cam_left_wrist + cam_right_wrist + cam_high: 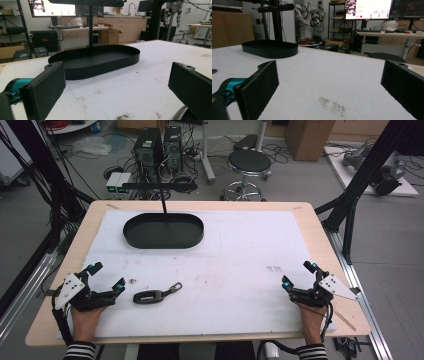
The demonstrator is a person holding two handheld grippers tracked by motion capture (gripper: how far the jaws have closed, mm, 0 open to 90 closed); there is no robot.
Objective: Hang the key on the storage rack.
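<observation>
Black key fob (148, 296) x1 | tray (163, 231) x1 | tools x2, open

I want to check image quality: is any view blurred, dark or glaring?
High view: even light, sharp on the car key, soft shadows. Left gripper view: black tray clear, near pads slightly soft. Right gripper view: bright monitor glares, table cover well lit.

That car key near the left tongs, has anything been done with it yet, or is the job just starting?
Just starting, it seems. Done: nothing visible; the car key lies flat on the white mat, untouched. In hand: nothing; the left tongs and right tongs both rest open and empty at the near edge. Left: probably picking up the key, perhaps for the empty black tray with its stand.
</observation>
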